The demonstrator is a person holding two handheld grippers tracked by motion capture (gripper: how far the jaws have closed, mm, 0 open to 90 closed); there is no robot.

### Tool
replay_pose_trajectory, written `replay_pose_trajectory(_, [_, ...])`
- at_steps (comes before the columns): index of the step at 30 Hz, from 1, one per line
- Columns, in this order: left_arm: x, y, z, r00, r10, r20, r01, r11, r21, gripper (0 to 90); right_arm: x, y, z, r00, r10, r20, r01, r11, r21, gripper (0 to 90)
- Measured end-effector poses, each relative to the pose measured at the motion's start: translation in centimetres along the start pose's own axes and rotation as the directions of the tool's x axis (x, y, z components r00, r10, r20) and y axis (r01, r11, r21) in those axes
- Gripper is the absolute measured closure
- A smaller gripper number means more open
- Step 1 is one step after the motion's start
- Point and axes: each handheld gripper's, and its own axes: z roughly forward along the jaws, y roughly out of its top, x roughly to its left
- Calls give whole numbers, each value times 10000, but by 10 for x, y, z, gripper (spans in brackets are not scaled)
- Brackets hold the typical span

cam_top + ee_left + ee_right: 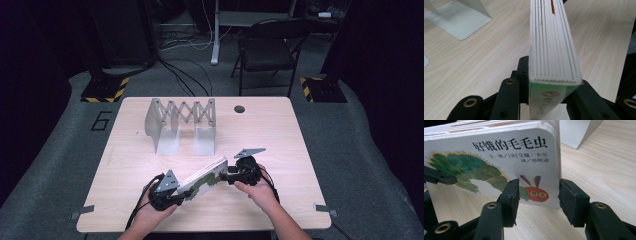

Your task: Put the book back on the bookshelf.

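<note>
**Board book held at both ends above the table**

While the person's two hands sit at the near edge of the table (125, 150), the board book (202, 180) bridges them, running from about seven o'clock up toward one o'clock in the high view. The left gripper (176, 194) has its jaws closed flat against the book's covers at the near-left end; in the left gripper view the black pads press either side of the thick page block (552, 45). The right gripper (227, 175) clamps the far-right end, its jaws drawn in as far as they go, one pad over the front cover (491, 162) beside the red caterpillar head, the other behind the back of the book.

Judging by its thick card pages, the book should be stiff and fairly solid, not floppy, with some weight for its size. Its glossy cover may slip under a light pinch, so a hold across the full thickness near a short edge, as now, looks soundest; the rounded corners are the likeliest spot to dent.

It shows a white cover with a green caterpillar, black Chinese title lettering and a green spine strip.

Farther off, at twelve o'clock, stands a grey expanding bookend rack (182, 125), well apart from the book.
</note>
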Motion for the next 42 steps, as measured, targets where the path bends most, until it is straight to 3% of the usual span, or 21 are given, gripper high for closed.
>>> replay_pose_trajectory(8, [-3,1,1,10000,-20,25,20,10000,49,724,-1,1,2,9999,-102,64,102,9999,-101,505])
replay_pose_trajectory(16, [-5,3,4,9991,-388,-162,384,9990,-211,701,-2,1,3,9999,-122,60,123,9999,-110,505])
replay_pose_trajectory(20, [-5,6,6,9995,-295,-151,293,9994,-158,695,-2,1,2,9999,-130,32,131,9999,-102,505])
replay_pose_trajectory(24, [-5,7,9,9981,-608,-66,606,9979,-222,689,-2,1,2,9999,-130,24,130,9999,-106,506])
replay_pose_trajectory(33, [-4,9,11,9993,-373,-99,372,9992,-158,684,-2,1,2,9999,-138,25,138,9999,-104,506])
replay_pose_trajectory(42, [-5,11,15,9985,-474,-283,467,9986,-237,700,-2,1,3,9999,-141,27,141,9998,-122,506])
